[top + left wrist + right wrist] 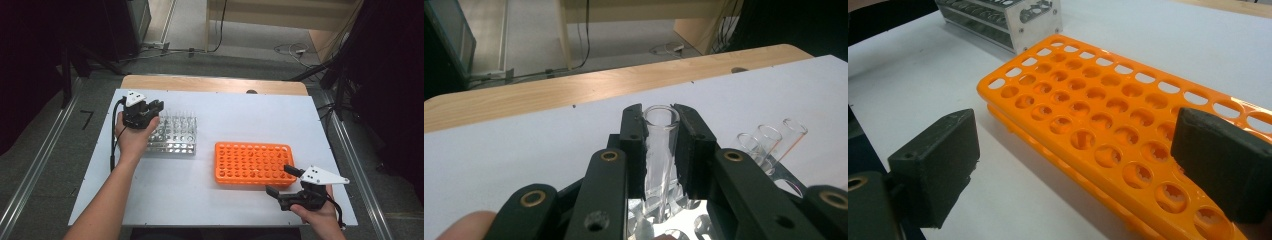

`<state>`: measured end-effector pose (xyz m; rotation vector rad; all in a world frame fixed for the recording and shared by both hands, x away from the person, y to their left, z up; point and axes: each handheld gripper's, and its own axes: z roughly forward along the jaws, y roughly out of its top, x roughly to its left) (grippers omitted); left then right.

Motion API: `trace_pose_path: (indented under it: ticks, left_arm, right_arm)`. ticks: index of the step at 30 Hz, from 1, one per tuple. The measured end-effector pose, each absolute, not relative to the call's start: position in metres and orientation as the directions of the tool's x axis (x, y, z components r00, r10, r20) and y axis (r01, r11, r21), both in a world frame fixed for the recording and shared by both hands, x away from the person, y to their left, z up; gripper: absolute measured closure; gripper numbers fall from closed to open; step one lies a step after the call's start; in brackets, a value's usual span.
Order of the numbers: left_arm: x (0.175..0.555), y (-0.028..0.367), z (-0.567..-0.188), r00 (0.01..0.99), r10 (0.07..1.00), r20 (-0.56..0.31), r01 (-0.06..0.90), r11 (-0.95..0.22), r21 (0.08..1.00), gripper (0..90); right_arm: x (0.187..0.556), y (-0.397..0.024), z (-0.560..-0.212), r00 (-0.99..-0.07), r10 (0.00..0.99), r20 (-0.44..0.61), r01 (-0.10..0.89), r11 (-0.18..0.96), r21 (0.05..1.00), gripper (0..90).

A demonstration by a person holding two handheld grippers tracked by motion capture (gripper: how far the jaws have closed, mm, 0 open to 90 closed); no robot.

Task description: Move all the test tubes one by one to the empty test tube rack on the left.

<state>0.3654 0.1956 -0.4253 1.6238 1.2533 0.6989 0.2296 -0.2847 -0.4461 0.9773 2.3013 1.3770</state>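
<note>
White sheet covers the surface (210, 190), wooden edge at the far side, grey floor and cables beyond. Left tongs (150, 107) sit over the near-left end of the metal rack (175, 136) and are clamped on a clear glass tube (659, 150); in the left gripper view the pads press both sides of it just below its open rim, the lower end running down into the rack's holes, so the tube looks not yet fully out. Tube's long axis is roughly upright, in line with the jaws. More tubes (769, 140) stand in the same rack off to one side, apart from the held one. Orange rack (254, 164) lies to the right of the metal rack, well apart from it, every hole I can see empty. Right tongs (285, 182) are spread wide, holding nothing, hovering just at the near-right corner of the orange rack; the right gripper view looks across its rows with the metal rack behind. Judgement: the move ahead is a rightward carry from metal to orange rack; the left hand has the tube, the right hand is nearer the destination.
</note>
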Motion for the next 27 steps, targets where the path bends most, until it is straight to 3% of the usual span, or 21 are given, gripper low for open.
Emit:
trace_pose_path:
  ticks: [27]
  left_arm:
    - [0.369,0.193,-0.437,0.315,0.941,-0.126,0.499,-0.051,0.865,72.4]
  right_arm:
    - [0.229,-0.284,-0.446,-0.730,0.677,0.089,0.402,0.320,0.858,3.9]
